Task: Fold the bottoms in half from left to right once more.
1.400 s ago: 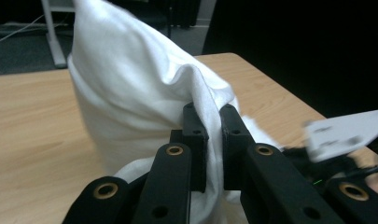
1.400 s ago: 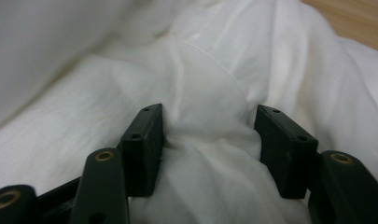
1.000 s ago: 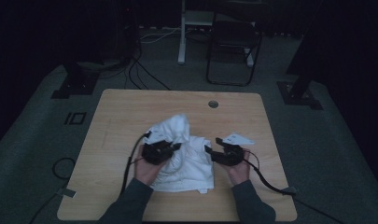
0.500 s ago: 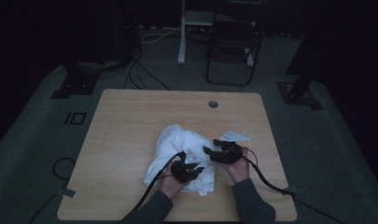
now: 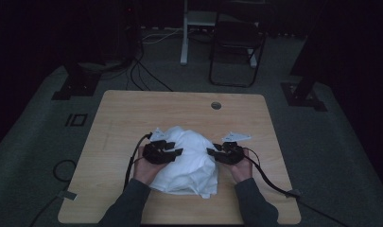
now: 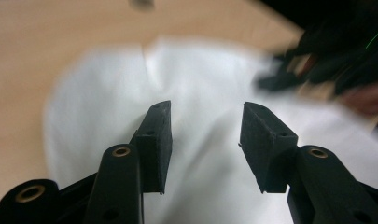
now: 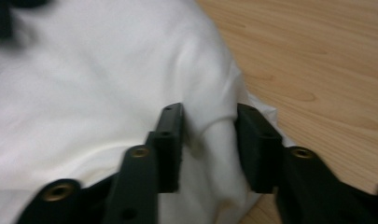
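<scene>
Near the front edge of the table, with bare wood open behind, the white cloth lay bunched between my hands, my left gripper just opening above it, empty, while my right gripper was closing round a fold at the cloth's edge.

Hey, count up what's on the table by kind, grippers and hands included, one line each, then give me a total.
White cloth: 1
Black grippers: 2, the left gripper and the right gripper
Hands: 2, the left hand and the right hand
Trailing cables: 2, the left cable and the right cable
Total: 7
</scene>
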`<state>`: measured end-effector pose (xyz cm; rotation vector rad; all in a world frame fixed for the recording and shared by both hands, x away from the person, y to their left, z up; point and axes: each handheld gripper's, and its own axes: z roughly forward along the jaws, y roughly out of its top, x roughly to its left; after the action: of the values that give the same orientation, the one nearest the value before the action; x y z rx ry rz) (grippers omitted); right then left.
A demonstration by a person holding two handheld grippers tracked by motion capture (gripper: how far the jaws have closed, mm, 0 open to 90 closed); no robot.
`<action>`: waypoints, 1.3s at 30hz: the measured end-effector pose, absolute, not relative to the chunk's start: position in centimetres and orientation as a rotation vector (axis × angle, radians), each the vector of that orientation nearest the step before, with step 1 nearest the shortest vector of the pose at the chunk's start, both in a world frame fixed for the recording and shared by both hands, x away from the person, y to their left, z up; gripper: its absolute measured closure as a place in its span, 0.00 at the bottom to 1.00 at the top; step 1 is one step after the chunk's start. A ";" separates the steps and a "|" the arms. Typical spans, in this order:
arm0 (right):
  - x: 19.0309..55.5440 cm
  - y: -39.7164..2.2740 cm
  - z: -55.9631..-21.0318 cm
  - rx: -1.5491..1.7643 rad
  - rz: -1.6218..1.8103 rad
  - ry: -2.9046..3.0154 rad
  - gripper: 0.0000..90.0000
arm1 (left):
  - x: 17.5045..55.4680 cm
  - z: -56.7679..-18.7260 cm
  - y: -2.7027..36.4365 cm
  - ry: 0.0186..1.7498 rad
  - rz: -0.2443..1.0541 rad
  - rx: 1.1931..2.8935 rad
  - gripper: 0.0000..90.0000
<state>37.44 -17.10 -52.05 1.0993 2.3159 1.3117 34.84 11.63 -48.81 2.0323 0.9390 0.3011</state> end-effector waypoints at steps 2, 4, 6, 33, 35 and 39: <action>37.4 -17.4 -51.8 1.088 1.328 2.309 0.62 | 34.6 -49.4 11.4 0.925 0.314 2.040 0.57; 37.4 -17.7 -50.8 1.082 1.405 2.262 0.57 | 34.4 -50.1 11.0 0.923 0.321 2.038 0.57; 37.5 -17.6 -50.4 1.081 1.413 2.244 0.58 | 34.1 -50.6 10.6 0.906 0.339 2.057 0.57; 33.4 -16.8 -51.7 0.981 1.311 2.395 0.48 | 31.6 -52.6 8.6 1.100 0.514 1.990 0.56; 33.4 -16.2 -52.5 0.989 1.272 2.419 0.47 | 31.3 -52.7 8.4 1.130 0.549 1.978 0.57; 34.2 -15.5 -53.3 0.986 1.225 2.427 0.47 | 31.1 -52.9 7.8 1.201 0.626 1.945 0.59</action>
<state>34.22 -15.55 -53.32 0.9864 2.4270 1.2251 31.06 7.80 -52.92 1.9448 1.2009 0.6256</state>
